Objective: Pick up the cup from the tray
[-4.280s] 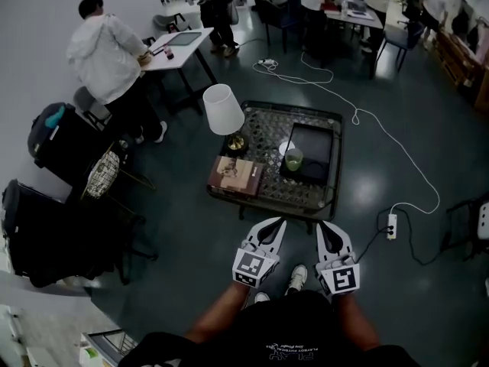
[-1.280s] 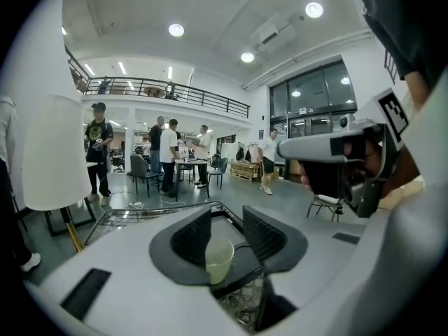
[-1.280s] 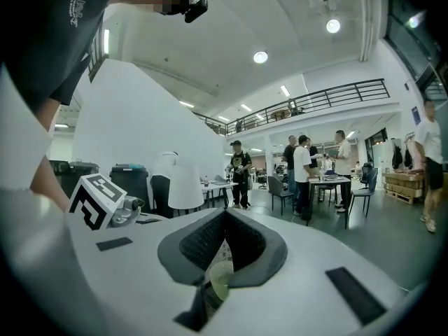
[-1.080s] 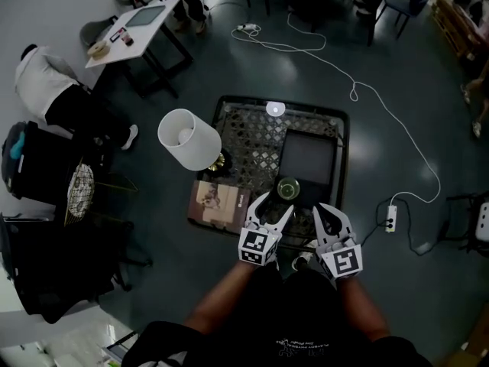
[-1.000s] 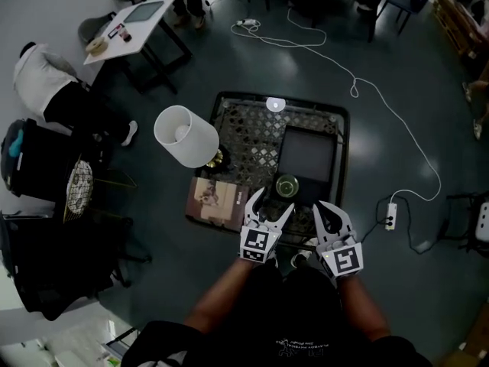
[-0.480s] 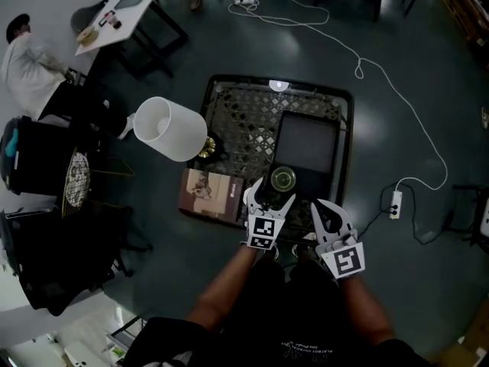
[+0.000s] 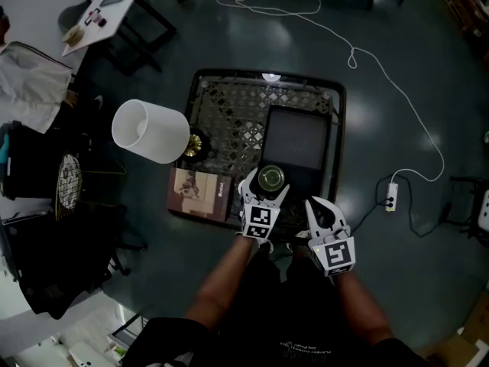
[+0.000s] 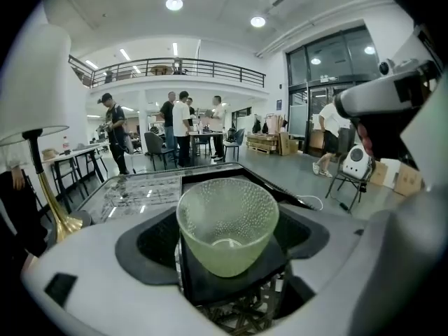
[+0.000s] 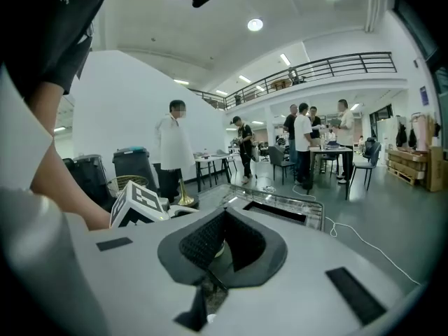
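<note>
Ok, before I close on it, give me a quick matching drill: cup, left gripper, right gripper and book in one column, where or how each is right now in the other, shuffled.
Column one:
1. cup
2. left gripper
3. right gripper
4. book

Column two:
A. jaws together, nothing between them
B. upright on the black tray
C. jaws wide apart on either side of the cup, not pressing it
D. flat at the left edge of the table, by the lamp

Pairs: 1-B, 2-C, 3-A, 4-D
</note>
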A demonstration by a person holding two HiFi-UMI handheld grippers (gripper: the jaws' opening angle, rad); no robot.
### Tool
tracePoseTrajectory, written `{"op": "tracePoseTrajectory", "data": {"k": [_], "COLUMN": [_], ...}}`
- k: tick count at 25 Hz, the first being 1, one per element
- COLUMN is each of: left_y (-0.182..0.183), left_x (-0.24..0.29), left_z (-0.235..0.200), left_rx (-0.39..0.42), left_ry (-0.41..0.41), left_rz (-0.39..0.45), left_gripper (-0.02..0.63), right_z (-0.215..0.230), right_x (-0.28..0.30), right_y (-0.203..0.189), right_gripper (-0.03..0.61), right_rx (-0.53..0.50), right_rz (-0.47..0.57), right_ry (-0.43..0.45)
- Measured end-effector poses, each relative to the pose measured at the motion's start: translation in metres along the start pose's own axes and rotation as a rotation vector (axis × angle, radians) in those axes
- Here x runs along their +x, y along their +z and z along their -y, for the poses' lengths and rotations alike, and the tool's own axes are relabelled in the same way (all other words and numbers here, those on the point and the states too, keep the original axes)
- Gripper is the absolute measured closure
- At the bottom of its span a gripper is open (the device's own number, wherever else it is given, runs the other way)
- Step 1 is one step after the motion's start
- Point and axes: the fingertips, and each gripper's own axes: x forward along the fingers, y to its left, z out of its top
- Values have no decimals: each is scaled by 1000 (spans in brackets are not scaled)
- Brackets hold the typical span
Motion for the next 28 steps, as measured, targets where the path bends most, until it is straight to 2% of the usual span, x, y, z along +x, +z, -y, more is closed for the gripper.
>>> {"op": "tracePoseTrajectory", "data": {"k": [4,14,20,24,28], "left_y": [0,5,11,28,51], "left_x": [9,18,10,-3,-20], "left_z": [-2,-2,-1,-3,-1], "left_rx": [7,27,12,7,30], "left_ry": [10,22,6,10,2], "left_rz": [6,-5,6,41,76], "left_gripper": [212,213,216,216,216], "right_z": [8,8,7,-1,-3], "right_x": [12,24,21,19,16], "right_y": [-19,-44,-45,-39,-31], "right_gripper": [571,571,571,571,571], "right_rx": [22,27,21,-3,-4], "right_rz": [-69,-129,-132,-113,-88], "right_ry": [1,17,23,54,49]}}
